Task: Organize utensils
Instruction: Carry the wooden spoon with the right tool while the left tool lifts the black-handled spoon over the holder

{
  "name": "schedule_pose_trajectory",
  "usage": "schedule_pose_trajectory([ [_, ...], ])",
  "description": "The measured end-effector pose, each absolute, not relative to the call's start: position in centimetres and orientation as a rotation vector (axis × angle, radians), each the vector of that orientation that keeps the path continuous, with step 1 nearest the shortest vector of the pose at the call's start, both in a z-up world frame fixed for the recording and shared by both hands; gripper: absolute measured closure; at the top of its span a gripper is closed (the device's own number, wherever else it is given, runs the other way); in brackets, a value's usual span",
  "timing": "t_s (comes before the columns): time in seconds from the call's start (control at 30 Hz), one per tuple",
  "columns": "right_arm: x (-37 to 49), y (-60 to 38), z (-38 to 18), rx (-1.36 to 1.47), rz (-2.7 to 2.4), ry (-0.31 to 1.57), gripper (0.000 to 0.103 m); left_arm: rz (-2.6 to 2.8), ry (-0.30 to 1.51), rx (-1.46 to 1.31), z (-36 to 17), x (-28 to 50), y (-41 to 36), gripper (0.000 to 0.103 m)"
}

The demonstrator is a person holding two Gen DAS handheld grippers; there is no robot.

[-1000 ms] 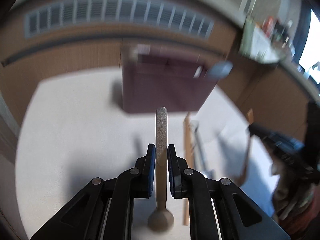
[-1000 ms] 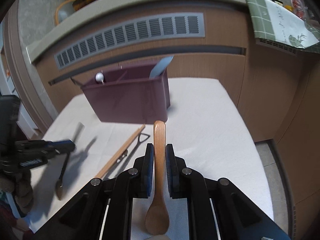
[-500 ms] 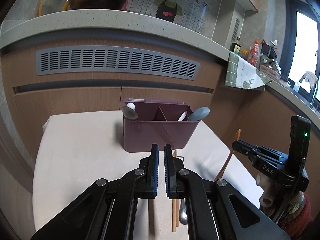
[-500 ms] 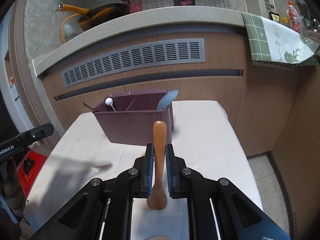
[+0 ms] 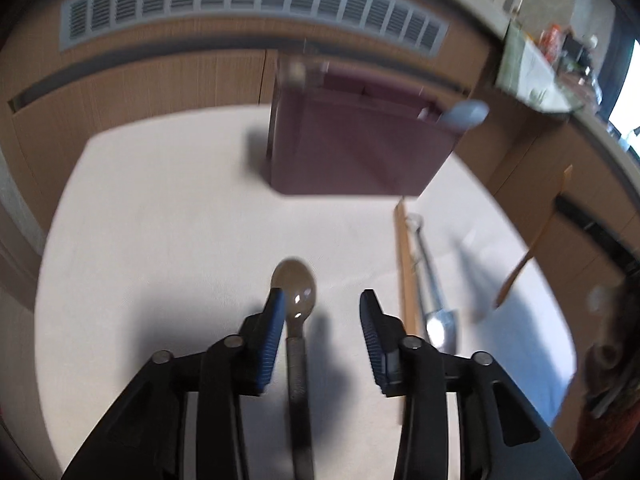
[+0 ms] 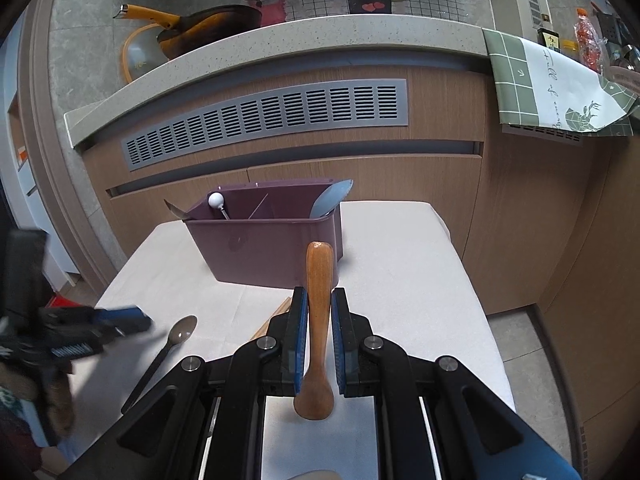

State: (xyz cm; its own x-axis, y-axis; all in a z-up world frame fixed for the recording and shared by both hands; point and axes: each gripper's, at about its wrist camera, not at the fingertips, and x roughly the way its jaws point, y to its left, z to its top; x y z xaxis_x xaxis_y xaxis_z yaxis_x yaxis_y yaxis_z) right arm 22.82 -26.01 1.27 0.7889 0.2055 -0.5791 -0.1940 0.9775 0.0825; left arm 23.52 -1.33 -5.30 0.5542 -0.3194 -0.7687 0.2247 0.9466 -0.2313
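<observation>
Left hand-held gripper (image 5: pixel 320 312) apart over metal spoon (image 5: pixel 295 292); right hand-held gripper (image 6: pixel 319 312) clamped on wooden spoon (image 6: pixel 318 320).

table (image 6: pixel 400 272) right half: bare | left: dark spoon (image 6: pixel 160 356), left tongs (image 6: pixel 132 322) | centre: purple caddy (image 6: pixel 272 248)

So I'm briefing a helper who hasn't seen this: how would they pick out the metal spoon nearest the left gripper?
On the white table, in front of the maroon utensil caddy, a dark metal spoon lies between the open left gripper, bowl toward the caddy.
</observation>
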Motion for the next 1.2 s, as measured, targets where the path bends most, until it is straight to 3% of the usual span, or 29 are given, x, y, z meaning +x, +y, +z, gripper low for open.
schedule_pose_trajectory([
  [0.23, 23.1, -26.3, 0.4, 0.029, 0.209, 0.642, 0.092, -0.234, 0.939, -0.031, -8.2, 25.7, -2.3, 0.063],
  [0.57, 23.3, -26.4, 0.1, 0.03, 0.196, 0.638, 0.092, -0.177, 0.966, 0.033, -8.3, 26.5, -3.6, 0.063],
  [0.7, 23.0, -26.3, 0.4, 0.024, 0.186, 0.622, 0.092, -0.185, 0.952, 0.005, -8.0, 26.3, -3.4, 0.069],
  [1.0, 22.3, -26.3, 2.1, 0.01, 0.189, 0.568, 0.092, -0.271, 0.619, -0.159, 0.1, 21.5, -0.7, 0.069],
  [1.2, 22.2, -25.8, 2.6, 0.01, 0.204, 0.556, 0.092, -0.276, 0.528, -0.131, 3.0, 20.4, -0.9, 0.069],
])
